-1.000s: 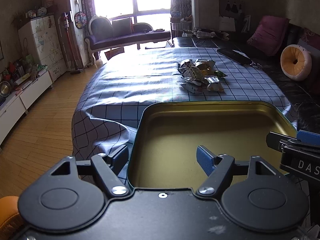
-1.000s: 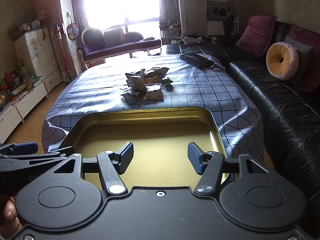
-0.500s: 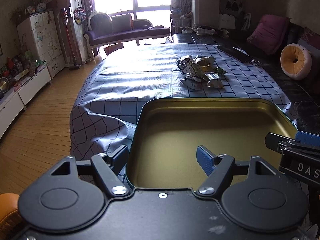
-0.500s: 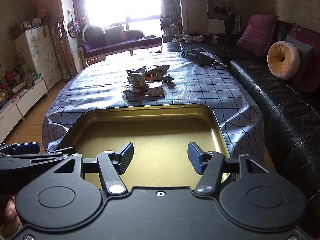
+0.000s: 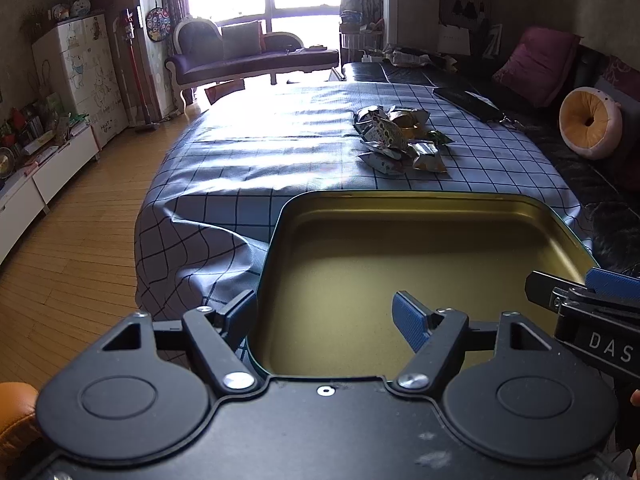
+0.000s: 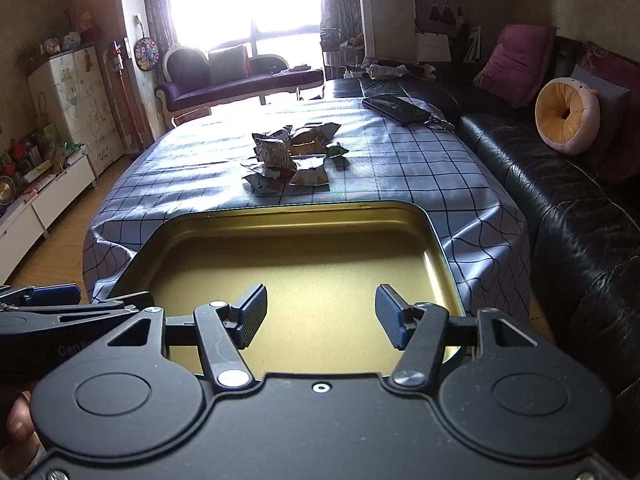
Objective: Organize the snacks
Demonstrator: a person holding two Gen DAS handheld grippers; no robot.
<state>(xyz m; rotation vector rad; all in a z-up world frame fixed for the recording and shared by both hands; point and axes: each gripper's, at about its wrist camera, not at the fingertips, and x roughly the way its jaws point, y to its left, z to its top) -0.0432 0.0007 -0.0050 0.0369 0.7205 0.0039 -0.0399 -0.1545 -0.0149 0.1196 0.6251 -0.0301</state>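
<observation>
The snacks (image 5: 402,140) lay heaped mid-table beyond the empty tin (image 5: 420,272) — light, crinkly, probably slippery, best pinched by an edge. The left gripper (image 5: 326,314) was closing on nothing; the right gripper (image 6: 320,314) gaped — empty.

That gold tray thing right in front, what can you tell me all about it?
The tray is a shallow rectangular tin with rounded corners, a thin raised rim, and a dull gold, metal-looking inside. It is empty. It lies flat at the near end of the table, on the blue checked tablecloth. The pile of snack packets sits farther back, apart from it. The left gripper and the right gripper hover over its near side; whether they touch it cannot be told.
</observation>
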